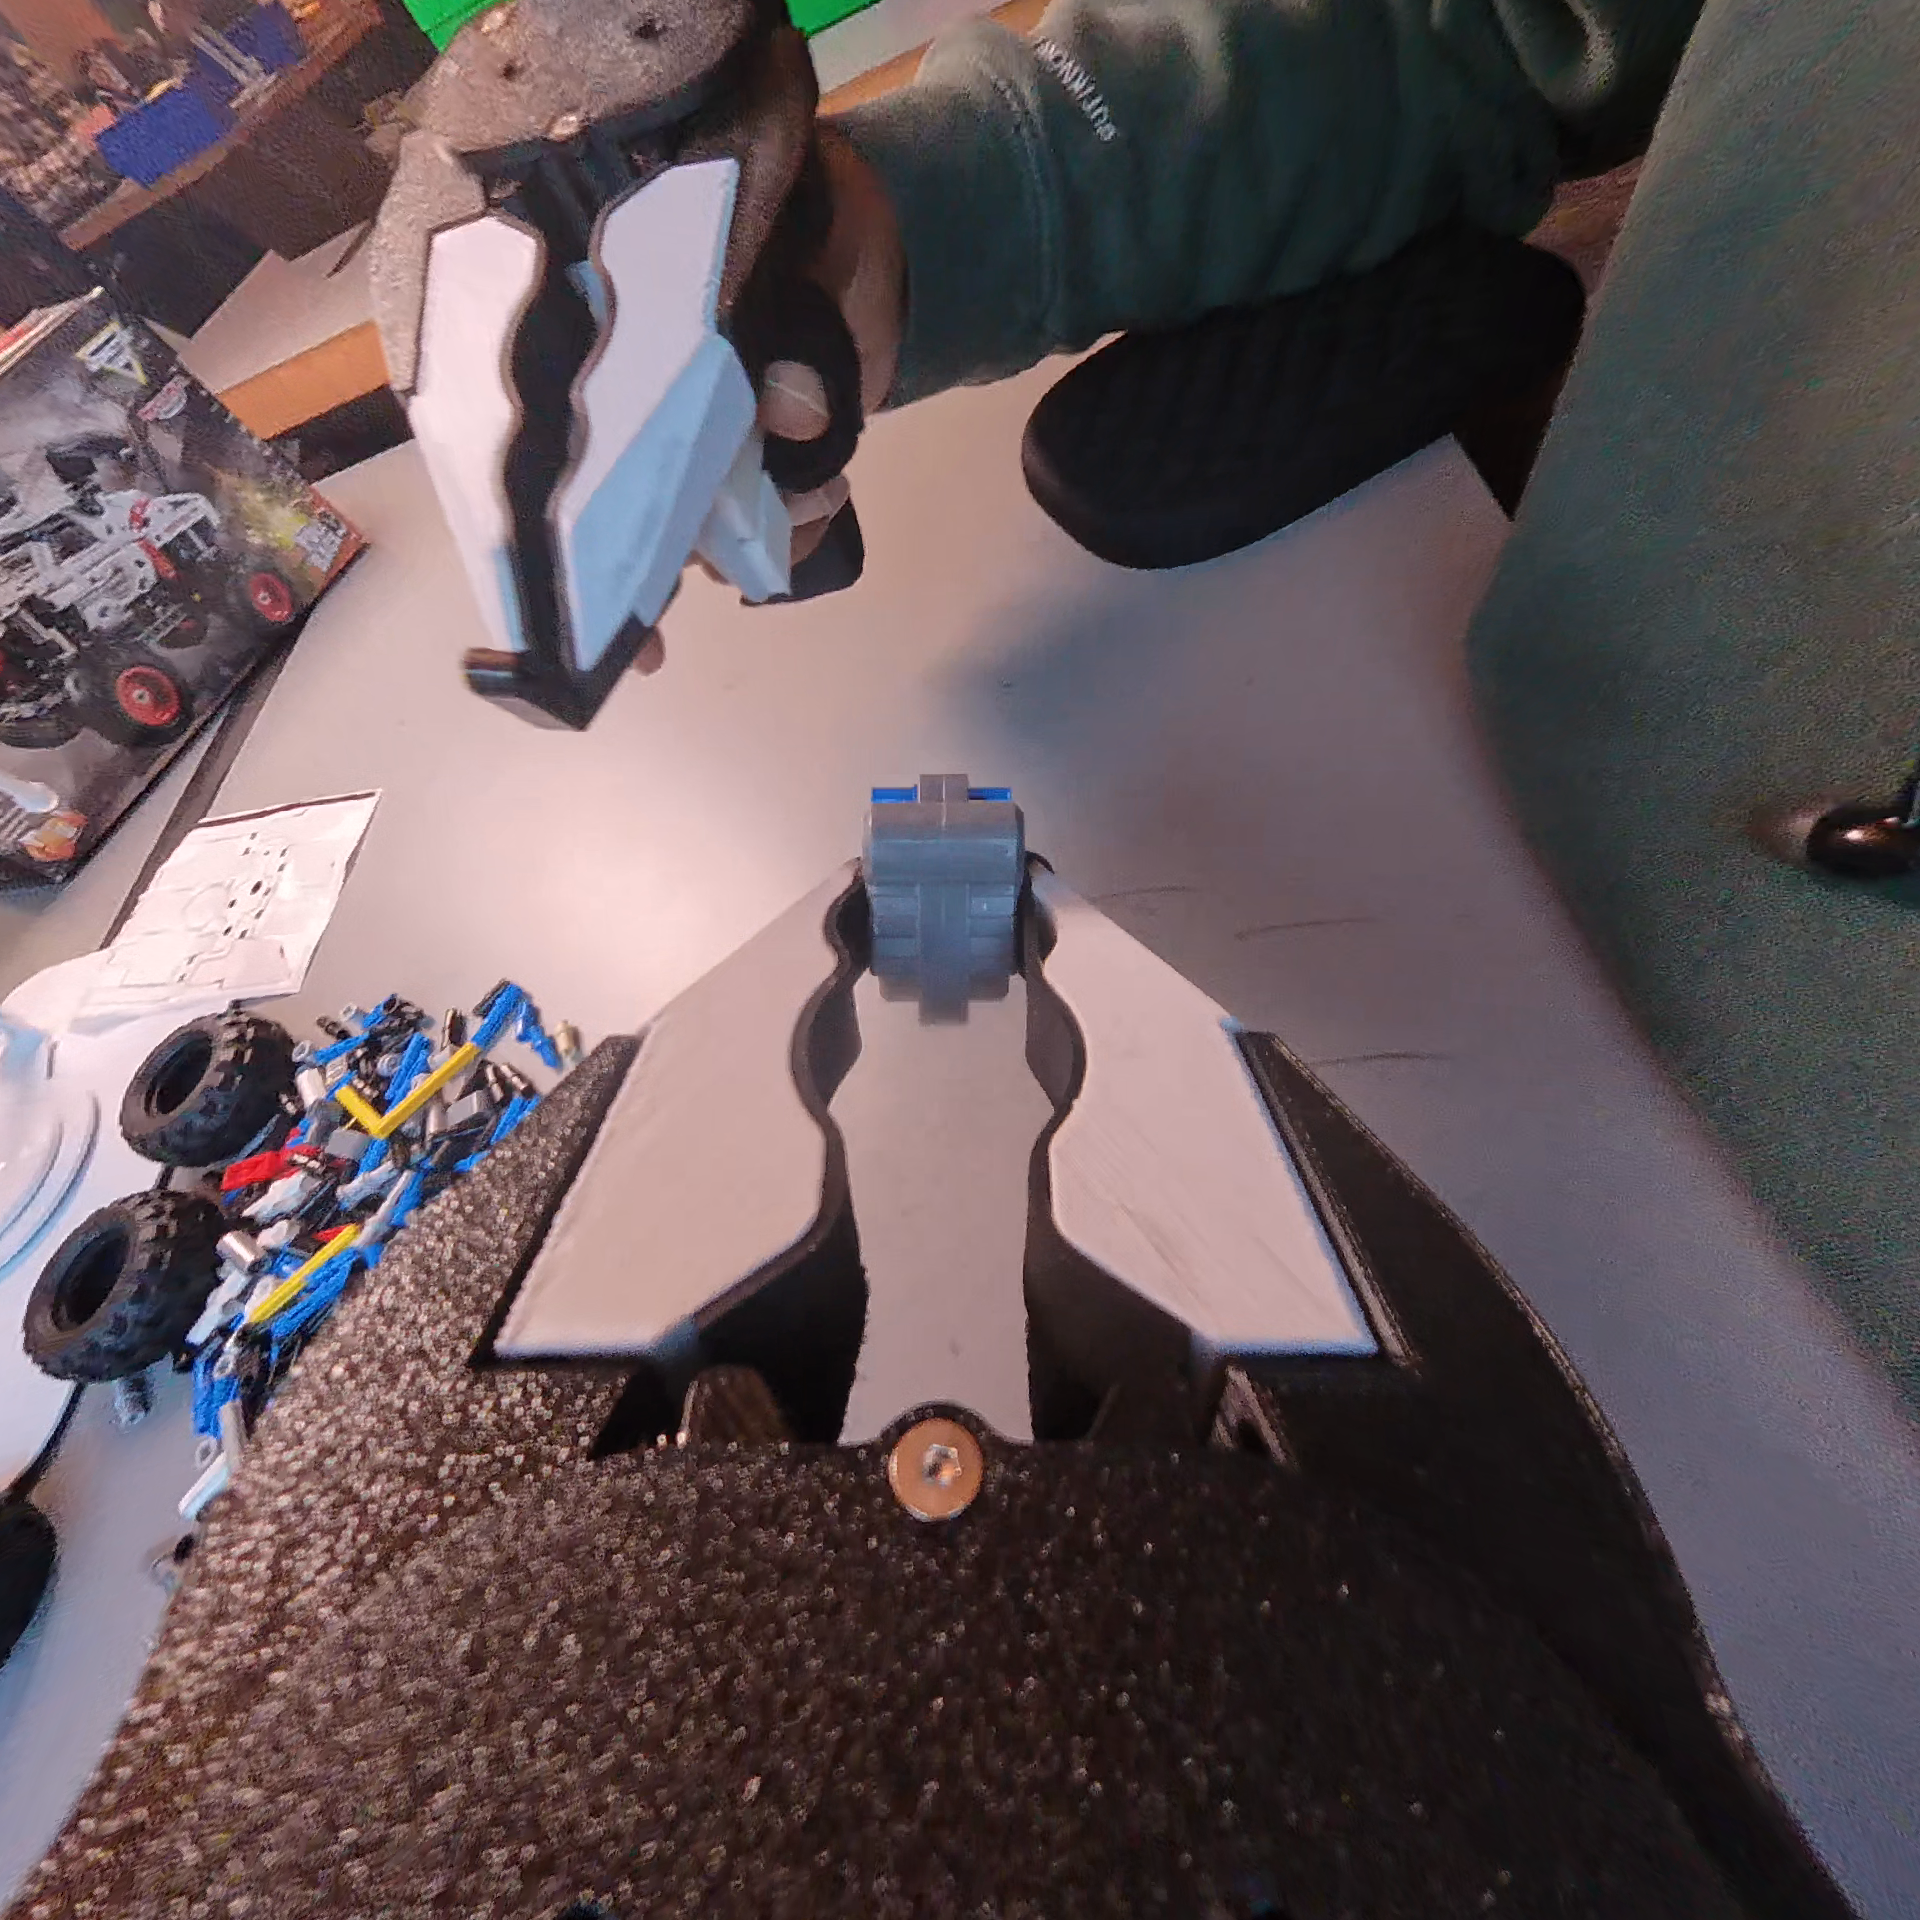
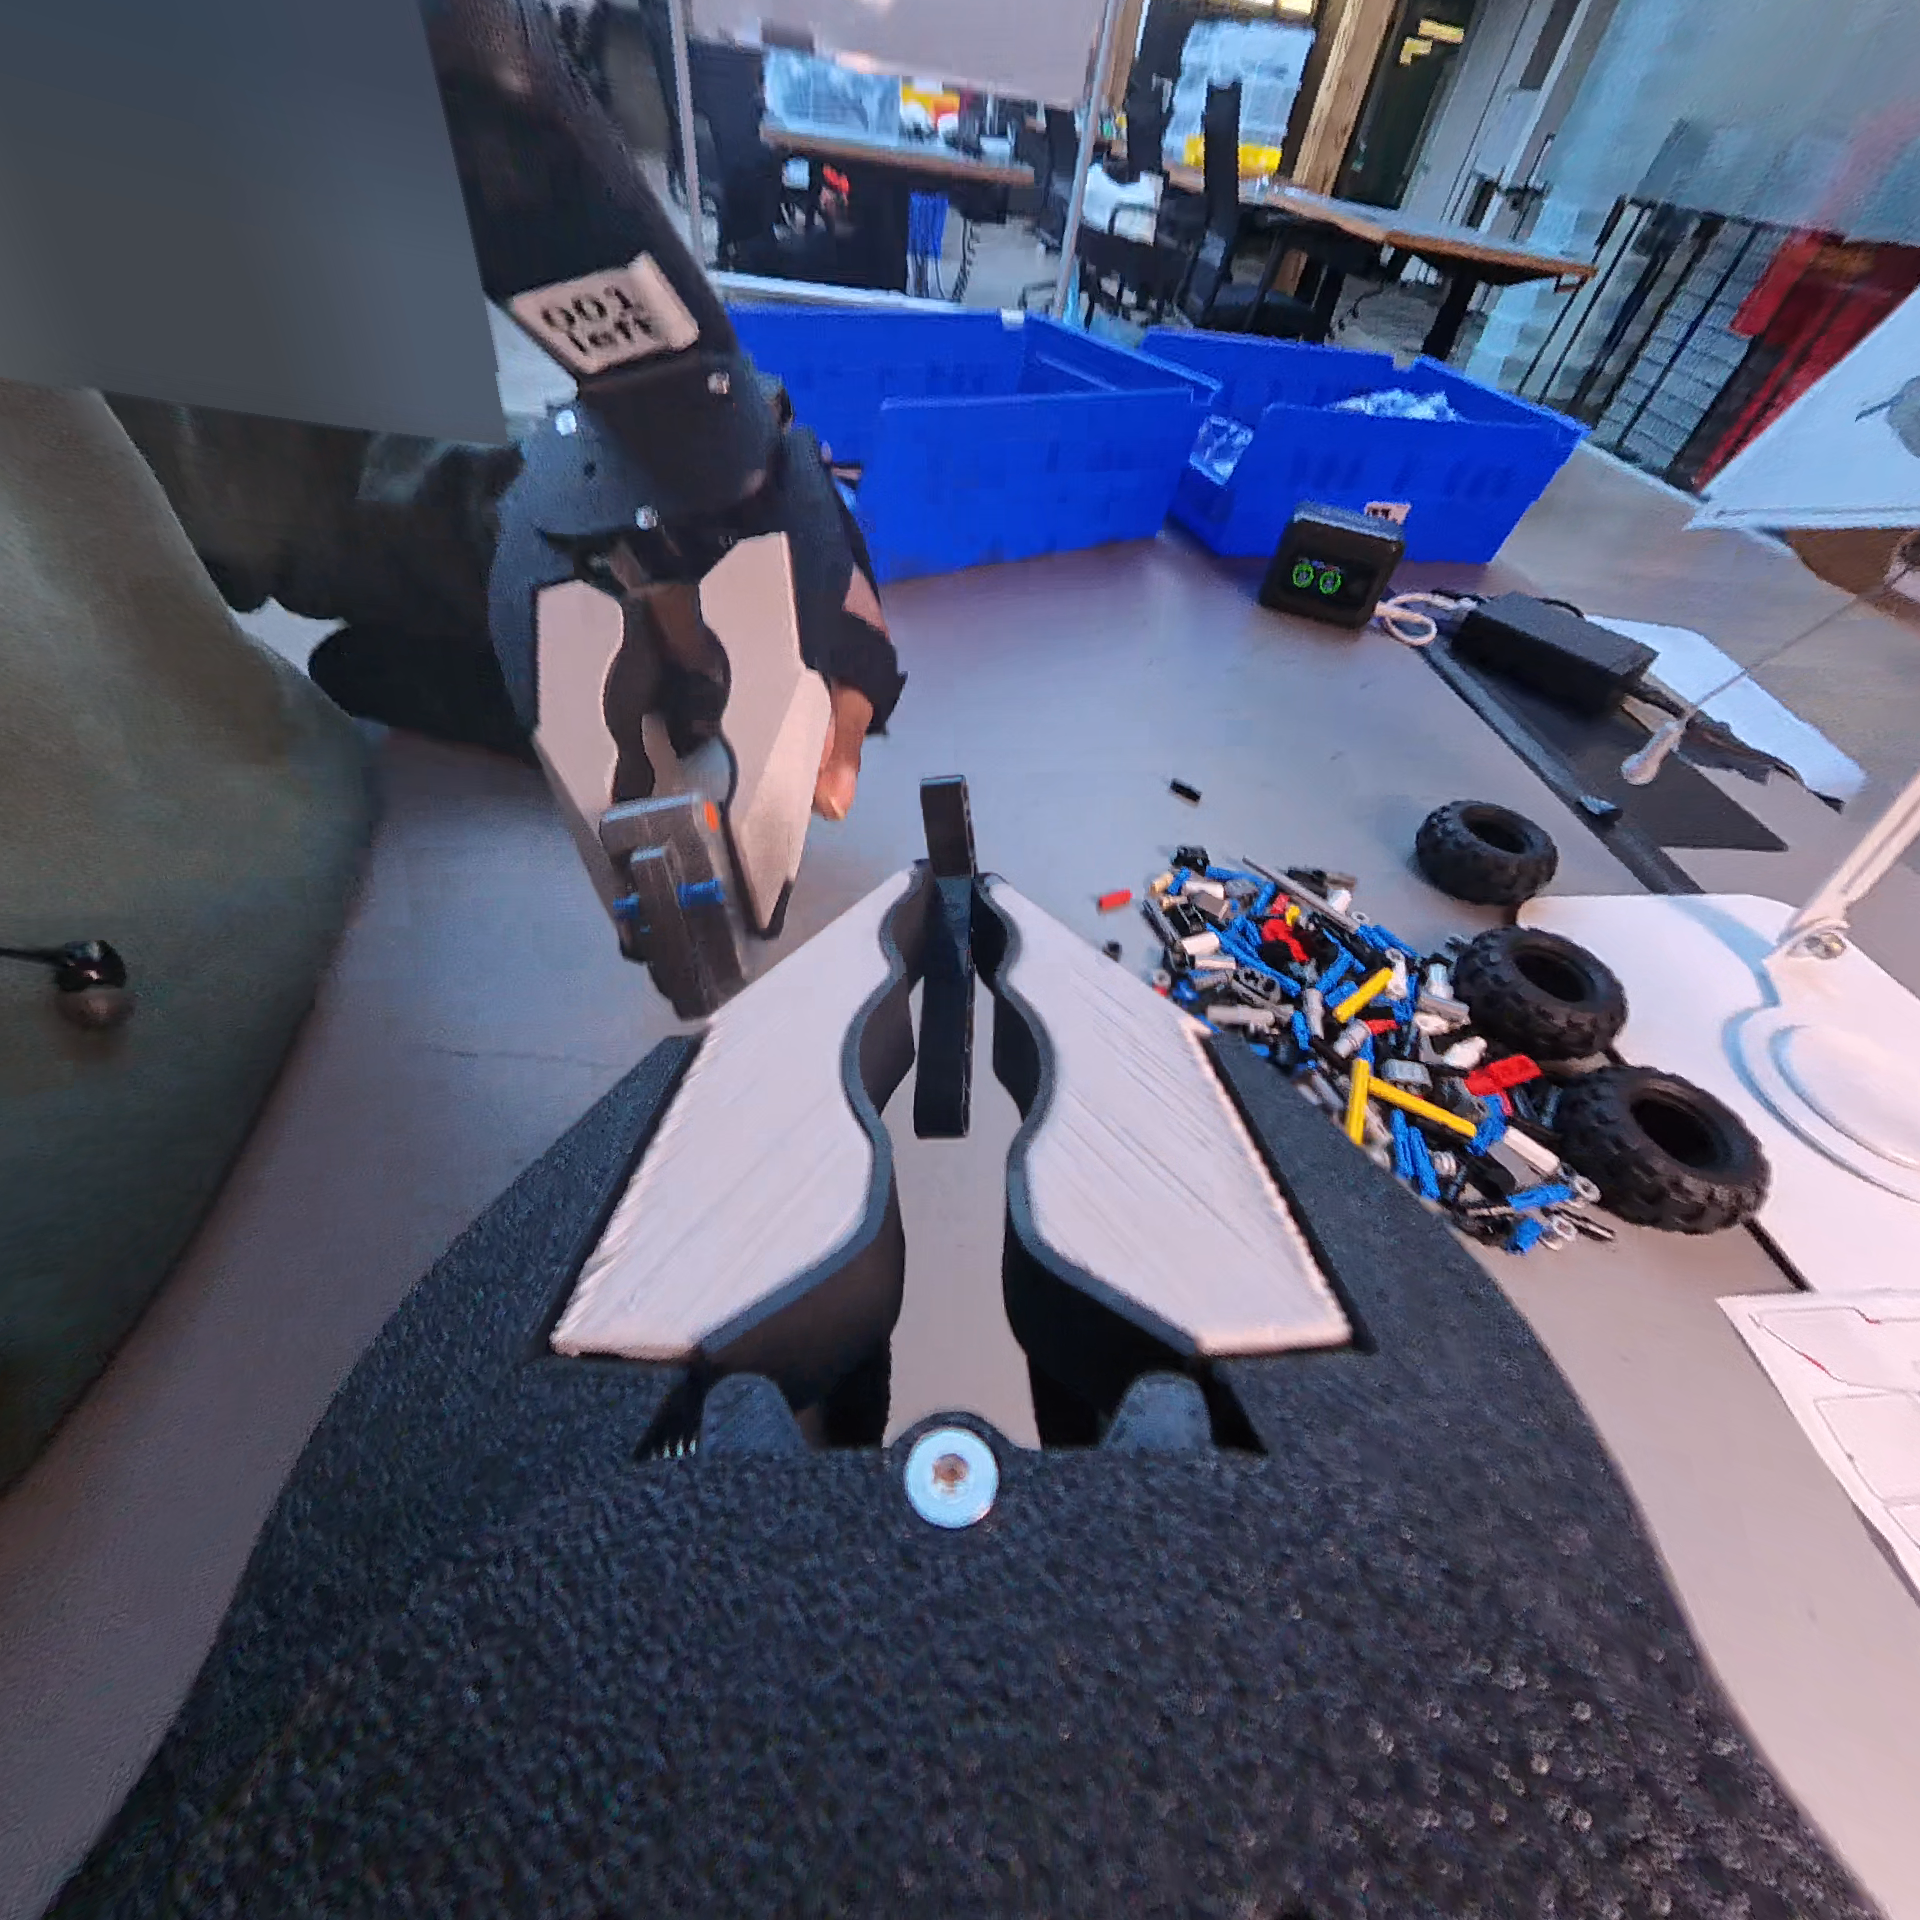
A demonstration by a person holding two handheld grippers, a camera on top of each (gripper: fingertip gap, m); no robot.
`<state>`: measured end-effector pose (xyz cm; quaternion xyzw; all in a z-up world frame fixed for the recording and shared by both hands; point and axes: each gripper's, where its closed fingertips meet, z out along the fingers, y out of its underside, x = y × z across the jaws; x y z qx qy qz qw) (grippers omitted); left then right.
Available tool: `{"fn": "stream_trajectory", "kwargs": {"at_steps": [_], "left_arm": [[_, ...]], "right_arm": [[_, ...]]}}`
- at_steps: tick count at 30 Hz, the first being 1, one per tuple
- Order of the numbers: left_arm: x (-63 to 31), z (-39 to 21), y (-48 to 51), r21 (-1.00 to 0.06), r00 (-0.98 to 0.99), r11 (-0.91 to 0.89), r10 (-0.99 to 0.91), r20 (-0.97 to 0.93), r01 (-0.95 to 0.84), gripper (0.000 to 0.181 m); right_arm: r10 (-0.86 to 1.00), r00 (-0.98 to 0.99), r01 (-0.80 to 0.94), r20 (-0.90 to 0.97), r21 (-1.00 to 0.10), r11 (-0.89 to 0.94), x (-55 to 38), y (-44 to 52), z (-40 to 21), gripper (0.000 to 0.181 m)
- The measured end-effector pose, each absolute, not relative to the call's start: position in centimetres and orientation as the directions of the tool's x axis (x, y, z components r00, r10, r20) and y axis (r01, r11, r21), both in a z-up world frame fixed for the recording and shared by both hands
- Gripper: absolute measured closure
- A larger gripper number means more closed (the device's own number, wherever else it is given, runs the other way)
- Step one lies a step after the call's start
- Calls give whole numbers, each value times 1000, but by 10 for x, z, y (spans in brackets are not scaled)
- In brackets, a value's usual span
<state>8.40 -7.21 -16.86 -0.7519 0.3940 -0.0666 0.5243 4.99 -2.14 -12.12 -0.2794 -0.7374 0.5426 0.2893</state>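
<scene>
Grey block (image 1: 943, 914), a small stack of stiff plastic bricks with blue pins, sits pinched between the left gripper (image 1: 940, 904) tips, above the table (image 1: 1195, 727). It looks light, hard and somewhat slick; its flat ribbed sides give the best purchase. Just beside it, the right gripper (image 2: 948, 904) clenches a thin black beam (image 2: 945, 977), upright, held near its middle. A parts pile (image 2: 1351, 1049) and tyres (image 2: 1538, 992) lie off to the right gripper's side.
</scene>
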Motion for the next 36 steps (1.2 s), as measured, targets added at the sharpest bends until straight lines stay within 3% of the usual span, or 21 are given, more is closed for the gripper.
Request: {"fn": "stream_trajectory", "kwargs": {"at_steps": [4,10,15,18,21,23,26,30,34,36], "left_arm": [[74,-190,-69,-828,731,-267,-644,-227,-492,155],[87,-213,-72,-800,755,-548,-625,199,-243,155],[74,-182,-62,-826,737,-564,-546,398,29,146],[64,-159,-58,-808,679,-545,-508,529,222,146],[62,-156,-56,-785,662,-555,-484,573,274,149],[62,-156,-56,-788,673,-555,-479,564,266,161],[55,-150,-56,-824,734,-523,-470,491,217,162],[11,-124,-58,-908,890,-403,-366,273,113,175],[-86,-71,-90,-960,997,-272,12,-72,-66,175],[-146,-46,-129,-934,918,-308,289,-270,-178,175]], "right_arm": [[717,-674,162,176,-912,376,52,-14,-147,175],[689,-713,177,133,-916,360,57,-22,-156,174],[661,-719,122,215,-897,425,57,-32,-160,174],[626,-685,24,372,-848,530,54,-39,-160,174],[569,-637,-58,520,-768,638,50,-51,-158,174],[532,-595,-85,602,-706,703,46,-55,-158,174],[511,-508,-127,694,-647,752,40,-54,-150,174],[619,-466,-130,632,-741,658,37,-47,-127,157],[694,-539,-60,477,-844,534,39,-40,-128,149],[680,-629,22,377,-866,500,43,-47,-145,144]]}}
